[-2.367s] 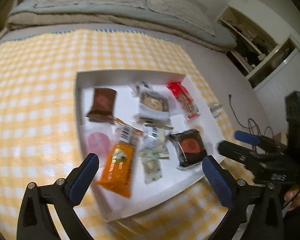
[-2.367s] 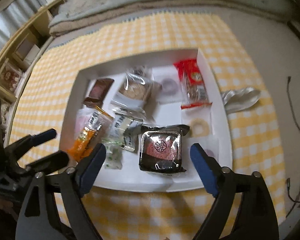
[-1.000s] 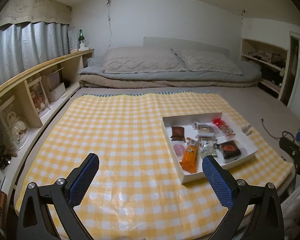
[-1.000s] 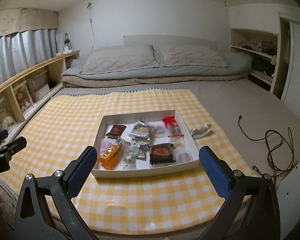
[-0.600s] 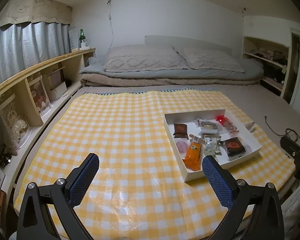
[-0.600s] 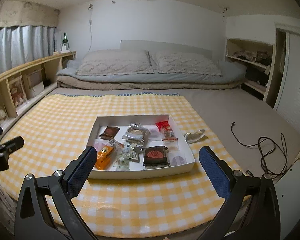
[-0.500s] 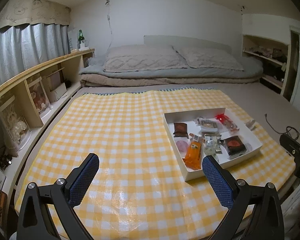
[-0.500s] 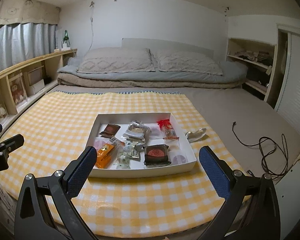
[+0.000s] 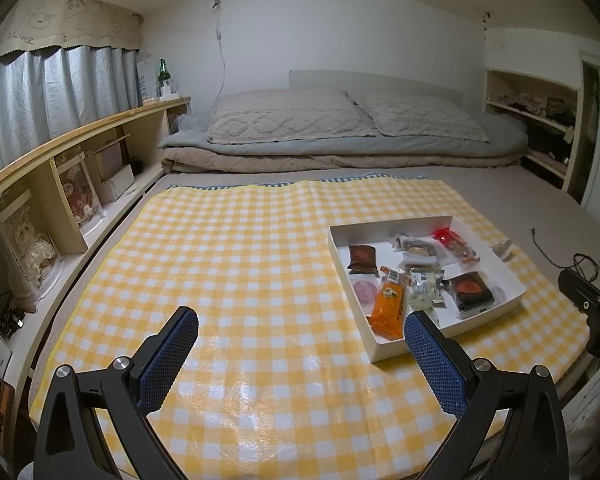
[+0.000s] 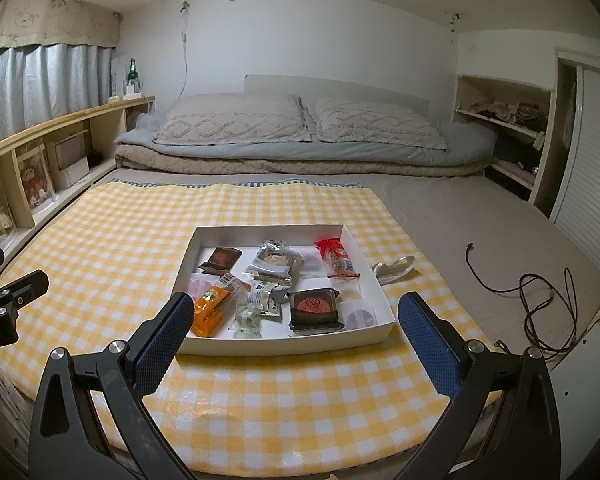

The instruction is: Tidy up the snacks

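Observation:
A white shallow box [image 10: 374, 286] sits on a yellow checked cloth [image 10: 120, 232] and holds several wrapped snacks: an orange packet [image 10: 212, 309], a dark square packet [image 10: 315, 305], a brown packet [image 10: 220, 259], a red packet [image 10: 335, 258] and clear wrappers [image 10: 274, 262]. The box also shows in the left wrist view [image 9: 512, 280], at the right. My left gripper [image 9: 300, 340] is open and empty, held back over the cloth's near edge. My right gripper [image 10: 294, 328] is open and empty, short of the box's front wall.
A silvery empty wrapper [image 10: 394, 266] lies on the cloth right of the box. A black cable [image 10: 540, 292] lies on the grey mattress at right. Pillows and folded bedding [image 10: 300, 136] fill the back. A wooden shelf [image 9: 60, 184] runs along the left.
Both grippers have pulled back and up from close above the box to a wide view of the room. In the last half second the views barely shift.

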`<state>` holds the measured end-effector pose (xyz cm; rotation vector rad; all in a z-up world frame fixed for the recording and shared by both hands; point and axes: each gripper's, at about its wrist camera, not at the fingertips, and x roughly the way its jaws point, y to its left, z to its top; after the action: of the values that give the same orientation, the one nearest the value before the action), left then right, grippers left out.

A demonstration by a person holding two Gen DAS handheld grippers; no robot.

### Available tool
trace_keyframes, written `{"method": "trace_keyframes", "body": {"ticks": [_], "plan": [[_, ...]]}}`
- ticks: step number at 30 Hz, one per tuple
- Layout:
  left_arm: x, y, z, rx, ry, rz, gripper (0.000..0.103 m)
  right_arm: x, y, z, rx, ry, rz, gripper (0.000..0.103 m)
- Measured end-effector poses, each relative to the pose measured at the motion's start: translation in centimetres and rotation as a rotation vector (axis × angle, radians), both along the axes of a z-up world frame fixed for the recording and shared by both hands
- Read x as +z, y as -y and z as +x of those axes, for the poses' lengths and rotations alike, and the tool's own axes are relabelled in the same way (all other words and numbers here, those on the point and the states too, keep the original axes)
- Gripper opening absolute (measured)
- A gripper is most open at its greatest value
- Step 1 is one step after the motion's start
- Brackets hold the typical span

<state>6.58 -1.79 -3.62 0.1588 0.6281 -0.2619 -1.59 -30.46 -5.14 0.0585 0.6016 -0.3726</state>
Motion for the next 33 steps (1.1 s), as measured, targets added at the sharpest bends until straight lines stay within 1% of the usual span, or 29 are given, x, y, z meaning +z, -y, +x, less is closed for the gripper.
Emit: {"method": "trace_keyframes", "body": {"ticks": [33], "plan": [[-0.28,0.41,-0.61,0.019,0.003,-0.002,0.103,0.01,-0.91,0.12,-0.005,-0.001,-0.004,0.103]]}}
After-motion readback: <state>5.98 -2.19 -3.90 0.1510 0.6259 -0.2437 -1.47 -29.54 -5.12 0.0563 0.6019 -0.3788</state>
